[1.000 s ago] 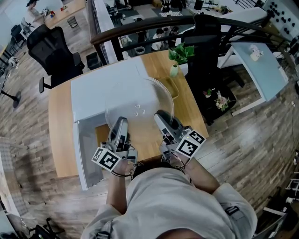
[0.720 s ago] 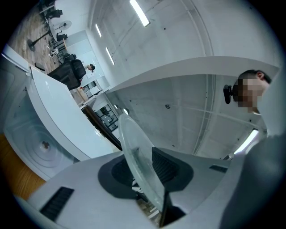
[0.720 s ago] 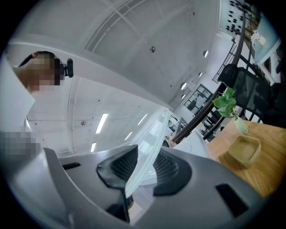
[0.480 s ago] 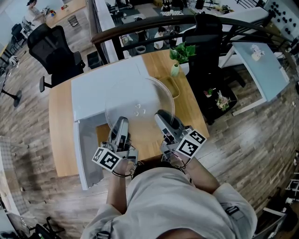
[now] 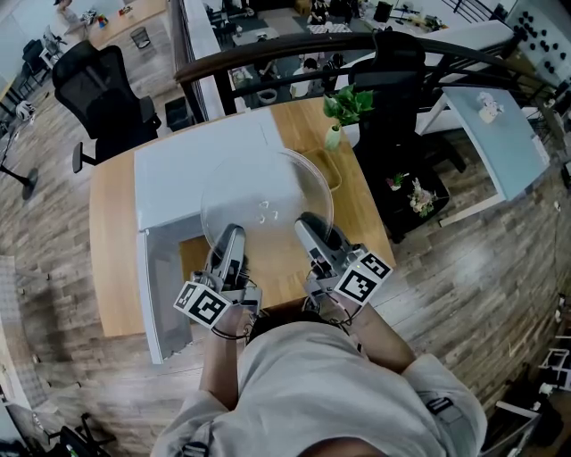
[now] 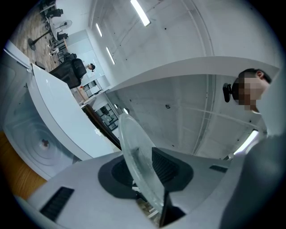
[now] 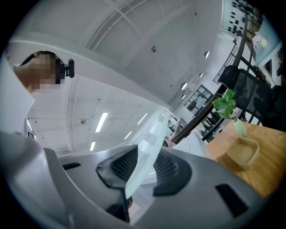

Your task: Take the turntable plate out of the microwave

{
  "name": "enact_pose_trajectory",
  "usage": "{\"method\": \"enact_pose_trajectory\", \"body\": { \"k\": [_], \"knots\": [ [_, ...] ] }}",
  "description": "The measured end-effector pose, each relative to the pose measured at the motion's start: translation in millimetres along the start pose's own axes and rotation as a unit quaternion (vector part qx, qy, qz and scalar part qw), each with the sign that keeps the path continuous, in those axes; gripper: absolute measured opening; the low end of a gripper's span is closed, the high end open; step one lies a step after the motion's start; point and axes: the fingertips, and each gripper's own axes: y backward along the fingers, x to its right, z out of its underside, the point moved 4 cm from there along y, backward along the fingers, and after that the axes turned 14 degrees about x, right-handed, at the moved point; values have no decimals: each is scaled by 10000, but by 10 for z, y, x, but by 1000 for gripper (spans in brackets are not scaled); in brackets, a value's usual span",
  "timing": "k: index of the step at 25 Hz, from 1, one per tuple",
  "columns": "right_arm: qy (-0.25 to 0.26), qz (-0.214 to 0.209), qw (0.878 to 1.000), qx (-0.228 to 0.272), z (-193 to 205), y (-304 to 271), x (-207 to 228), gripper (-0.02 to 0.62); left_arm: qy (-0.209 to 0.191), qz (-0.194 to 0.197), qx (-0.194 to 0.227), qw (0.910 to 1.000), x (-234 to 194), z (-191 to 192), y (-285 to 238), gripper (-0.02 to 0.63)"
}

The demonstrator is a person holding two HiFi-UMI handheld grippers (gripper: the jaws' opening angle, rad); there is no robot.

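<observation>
Plate [image 5: 266, 189] looks clear of the microwave [image 5: 174, 183]; L gripper [image 5: 231, 236] & R gripper [image 5: 309, 225] both clamped on its near rim. Next, I'd say: carry it level, set it on the table [image 5: 111, 268].

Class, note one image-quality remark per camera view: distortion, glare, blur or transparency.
Head view: fisheye curves the railing; the clear turntable plate shows mainly by its bright rim over the microwave. Left gripper view: dark vignetted corners, glaring ceiling lights, plate edge sharp in the left gripper. Right gripper view: same vignette; plate looks milky in the right gripper.
</observation>
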Motion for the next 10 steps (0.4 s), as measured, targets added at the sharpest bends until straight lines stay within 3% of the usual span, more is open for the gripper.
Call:
{"method": "enact_pose_trajectory", "body": {
  "k": [10],
  "knots": [
    [7, 13, 10000, -29, -8, -26, 26, 103, 7, -12, -8, 10000, -15, 5, -32, 117]
  ]
}}
